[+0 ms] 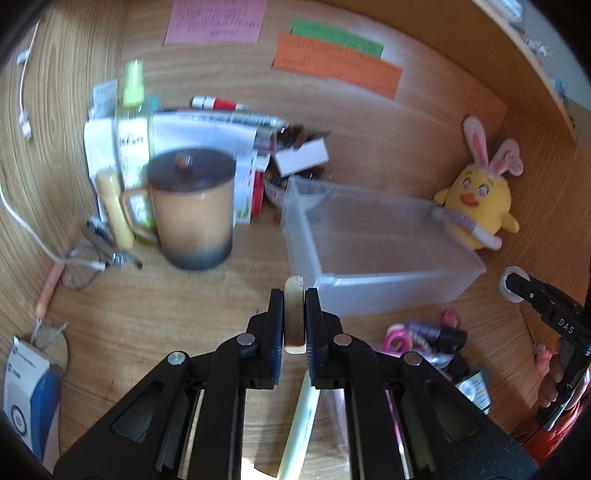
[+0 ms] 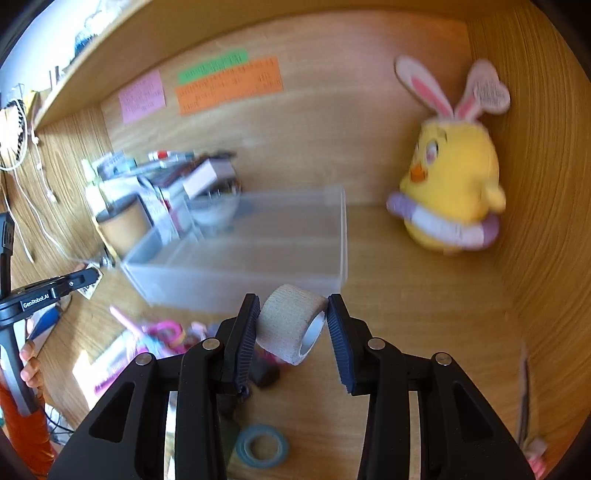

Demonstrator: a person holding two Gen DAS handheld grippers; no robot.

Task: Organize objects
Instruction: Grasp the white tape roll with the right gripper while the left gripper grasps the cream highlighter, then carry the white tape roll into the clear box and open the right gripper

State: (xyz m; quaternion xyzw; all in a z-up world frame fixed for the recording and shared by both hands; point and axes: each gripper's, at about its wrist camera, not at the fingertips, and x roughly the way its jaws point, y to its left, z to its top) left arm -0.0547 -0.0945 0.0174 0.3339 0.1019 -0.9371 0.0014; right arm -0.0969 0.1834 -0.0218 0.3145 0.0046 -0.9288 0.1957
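Beige woven bandage roll (image 2: 291,325) pinched in right hand-held gripper (image 2: 293,328), smooth clear bin (image 2: 258,273) beyond

my right gripper (image 1: 515,286) shows the white letters "das" on its black body, seen from my left wrist. from the right wrist view, my left gripper (image 2: 88,282) carries a small label reading "genrobot.ai". the handwriting on the pink note (image 1: 216,20), green strip (image 1: 338,37) and orange strip (image 1: 338,66) is too blurred to read.
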